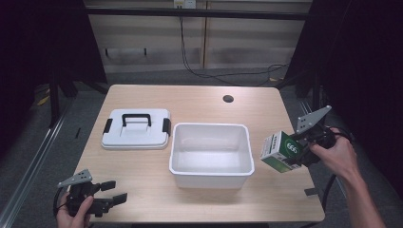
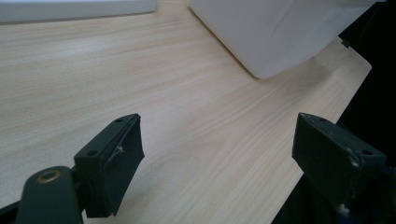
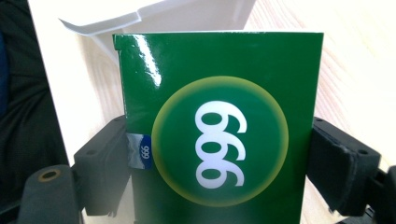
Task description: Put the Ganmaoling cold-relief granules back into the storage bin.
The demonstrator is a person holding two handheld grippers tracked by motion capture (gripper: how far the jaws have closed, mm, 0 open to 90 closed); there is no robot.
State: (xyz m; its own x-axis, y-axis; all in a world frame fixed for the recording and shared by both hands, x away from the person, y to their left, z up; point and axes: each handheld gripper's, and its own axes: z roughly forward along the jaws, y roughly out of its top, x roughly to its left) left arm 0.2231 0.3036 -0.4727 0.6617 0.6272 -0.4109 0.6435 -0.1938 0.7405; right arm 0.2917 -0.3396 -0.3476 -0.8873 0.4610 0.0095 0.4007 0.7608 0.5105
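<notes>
Right tongs (image 1: 298, 153) clamping green box (image 1: 280, 151) (lower edge cut off), white bin (image 1: 211, 154) beside

From my feed I see a pale wood-grain surface (image 1: 199, 102) with rounded corners and a small round hole (image 1: 228, 99) near its far edge, standing on a grey floor (image 1: 66, 137). Behind it runs a beige panelled wall (image 1: 157, 33) with a dark rail (image 1: 195, 13) across the top and black cables (image 1: 204, 71) trailing down to the floor. Both sides fall into deep shadow, with black curtains (image 1: 361, 61) on the right.
</notes>
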